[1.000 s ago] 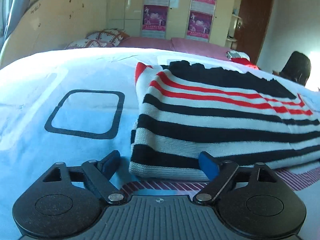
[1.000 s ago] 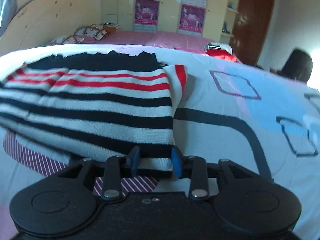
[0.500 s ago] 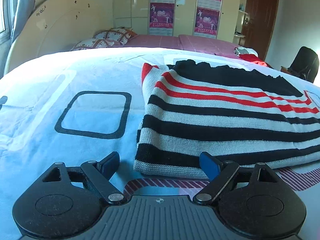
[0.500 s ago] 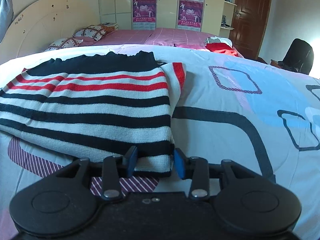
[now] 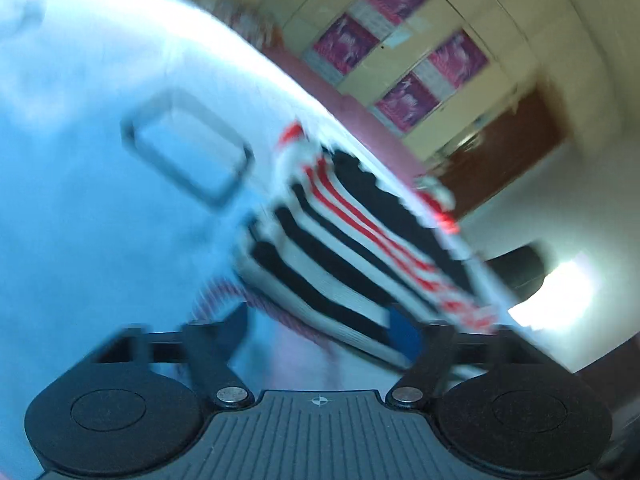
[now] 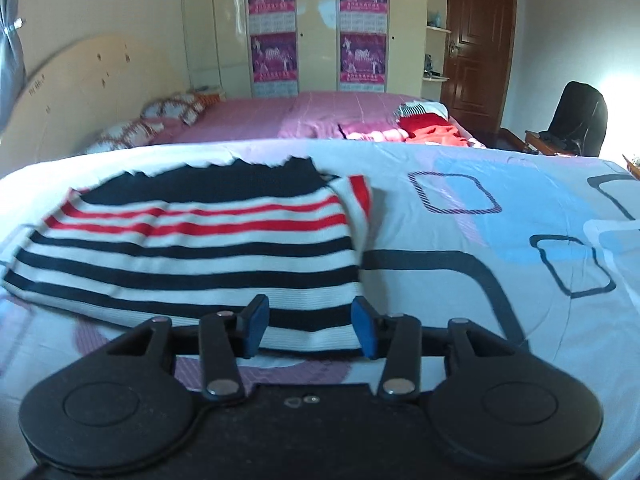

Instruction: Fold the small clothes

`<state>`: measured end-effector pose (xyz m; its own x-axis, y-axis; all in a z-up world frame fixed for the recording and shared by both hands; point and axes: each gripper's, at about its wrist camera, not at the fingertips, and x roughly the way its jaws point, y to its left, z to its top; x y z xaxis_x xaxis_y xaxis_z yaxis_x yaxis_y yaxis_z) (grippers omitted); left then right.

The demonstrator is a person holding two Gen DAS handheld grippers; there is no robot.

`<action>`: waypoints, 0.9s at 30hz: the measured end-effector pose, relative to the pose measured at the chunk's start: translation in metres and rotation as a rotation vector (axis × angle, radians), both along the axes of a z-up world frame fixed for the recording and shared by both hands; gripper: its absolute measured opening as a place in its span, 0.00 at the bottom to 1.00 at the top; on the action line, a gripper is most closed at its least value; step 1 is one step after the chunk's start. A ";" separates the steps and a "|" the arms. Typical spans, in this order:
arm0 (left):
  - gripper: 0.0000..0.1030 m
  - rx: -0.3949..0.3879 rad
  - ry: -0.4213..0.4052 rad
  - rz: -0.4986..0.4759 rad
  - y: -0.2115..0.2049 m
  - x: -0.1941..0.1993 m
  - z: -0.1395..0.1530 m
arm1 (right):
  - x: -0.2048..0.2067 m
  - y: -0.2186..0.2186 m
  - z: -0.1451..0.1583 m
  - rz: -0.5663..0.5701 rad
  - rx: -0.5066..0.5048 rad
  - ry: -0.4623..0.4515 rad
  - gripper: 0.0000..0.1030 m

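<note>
A folded striped sweater (image 6: pixel 192 248), black, white and red, lies flat on the blue-and-white bedspread (image 6: pixel 500 208). My right gripper (image 6: pixel 311 326) is open, its blue pads either side of the sweater's near right hem corner, raised slightly behind it. The left wrist view is tilted and blurred; there the sweater (image 5: pixel 344 248) runs diagonally. My left gripper (image 5: pixel 320 330) is open wide and empty, its right pad close to the sweater's near edge.
A second bed with a pink cover (image 6: pixel 304 116), pillows (image 6: pixel 168 114) and a red garment pile (image 6: pixel 428 128) stands behind. A wardrobe with posters (image 6: pixel 320 36), a brown door (image 6: pixel 478 36) and a black chair (image 6: pixel 576 120) are at the back.
My right gripper has opened, let go of the sweater's hem and pulled back a little. My left gripper, still open, has rolled sharply and is moving, blurring its view.
</note>
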<state>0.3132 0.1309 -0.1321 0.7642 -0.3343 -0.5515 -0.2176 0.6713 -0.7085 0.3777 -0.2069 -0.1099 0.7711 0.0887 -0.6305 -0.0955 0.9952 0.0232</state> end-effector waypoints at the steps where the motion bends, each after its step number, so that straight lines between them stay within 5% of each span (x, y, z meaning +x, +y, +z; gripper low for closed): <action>1: 0.51 -0.063 0.016 0.005 0.000 0.002 -0.010 | -0.004 0.004 0.002 0.002 0.018 -0.004 0.34; 7: 0.51 -0.207 0.007 0.100 -0.003 0.016 -0.045 | -0.012 0.036 0.010 -0.001 0.072 -0.014 0.10; 17: 0.50 -0.245 -0.076 0.174 -0.012 0.063 -0.057 | 0.026 0.075 0.007 0.087 0.106 0.002 0.08; 23: 0.36 -0.288 -0.075 0.281 -0.009 0.089 -0.067 | 0.066 0.092 -0.007 0.158 0.139 0.021 0.08; 27: 0.19 -0.201 -0.060 0.284 -0.016 0.098 -0.068 | 0.084 0.100 -0.017 0.207 0.162 0.028 0.06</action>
<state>0.4109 0.1149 -0.2001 0.8715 -0.2014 -0.4472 -0.3292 0.4356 -0.8378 0.4622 -0.1066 -0.1272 0.7084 0.3442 -0.6162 -0.2936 0.9376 0.1862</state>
